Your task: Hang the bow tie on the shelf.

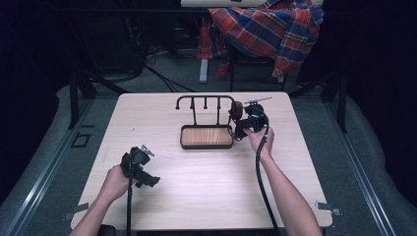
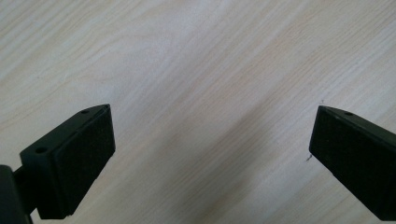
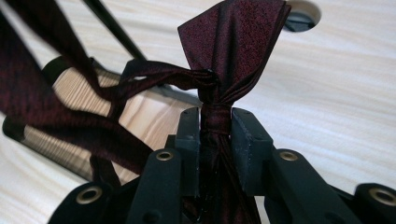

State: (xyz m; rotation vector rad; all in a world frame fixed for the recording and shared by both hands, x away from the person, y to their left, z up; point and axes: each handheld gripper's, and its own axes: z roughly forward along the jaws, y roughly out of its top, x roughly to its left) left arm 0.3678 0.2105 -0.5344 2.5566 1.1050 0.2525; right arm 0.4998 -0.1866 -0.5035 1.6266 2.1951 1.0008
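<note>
Maroon bow tie (image 3: 224, 70) pinched in right claw (image 3: 215, 126) | left claw (image 2: 210, 149) wide, over table (image 2: 196, 56)

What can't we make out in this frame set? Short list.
- Bow tie: right gripper view, lower part hidden between the shut jaws of the right gripper.
- Bow tie in the high view: too small and dark, shape unreadable.
- Rack: right gripper view cuts it off; hooks out of frame.
- Left gripper: jaws cropped by the edges.
</note>
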